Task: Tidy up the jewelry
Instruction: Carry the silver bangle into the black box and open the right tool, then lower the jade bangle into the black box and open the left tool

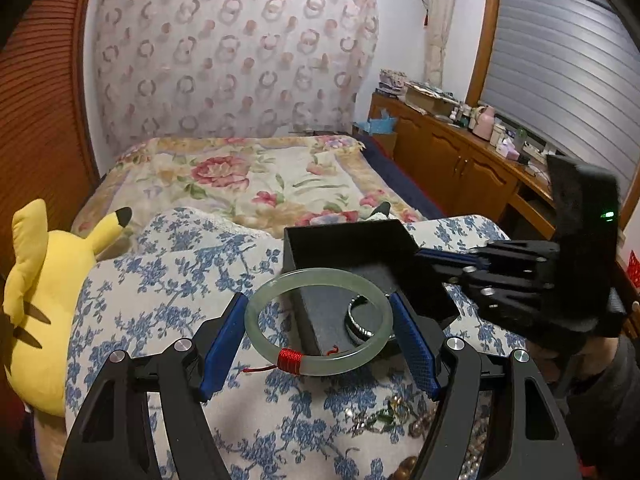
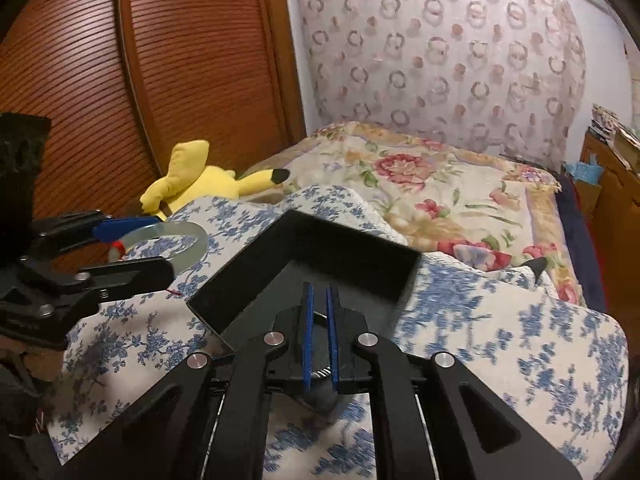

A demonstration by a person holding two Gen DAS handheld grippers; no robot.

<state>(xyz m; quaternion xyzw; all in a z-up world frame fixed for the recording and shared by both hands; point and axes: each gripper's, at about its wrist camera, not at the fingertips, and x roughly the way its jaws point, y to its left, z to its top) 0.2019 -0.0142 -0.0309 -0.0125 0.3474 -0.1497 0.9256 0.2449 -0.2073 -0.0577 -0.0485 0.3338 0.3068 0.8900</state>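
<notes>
A pale green jade bangle [image 1: 320, 275] with a red thread wrap hangs in my left gripper [image 1: 318, 300], whose blue pads are shut on its two sides. It hovers over the near left edge of an open black box [image 1: 340, 240] on a blue-flowered cushion. A silver bangle [image 1: 356, 320] lies inside the box. My right gripper [image 1: 420, 254] reaches over the box's right side. In the right wrist view the right gripper [image 2: 319, 288] is shut above the box [image 2: 352, 252], nothing pinched at its tips. The left gripper [image 2: 165, 246] holds the jade bangle [image 2: 192, 236] at the left.
A yellow plush toy [image 1: 40, 300] lies left of the cushion [image 1: 160, 280]. A heap of loose beads and chains [image 1: 400, 416] sits near my left gripper's right finger. Behind lies a floral bedspread [image 1: 240, 176]; a wooden cabinet [image 1: 460, 160] stands at the right.
</notes>
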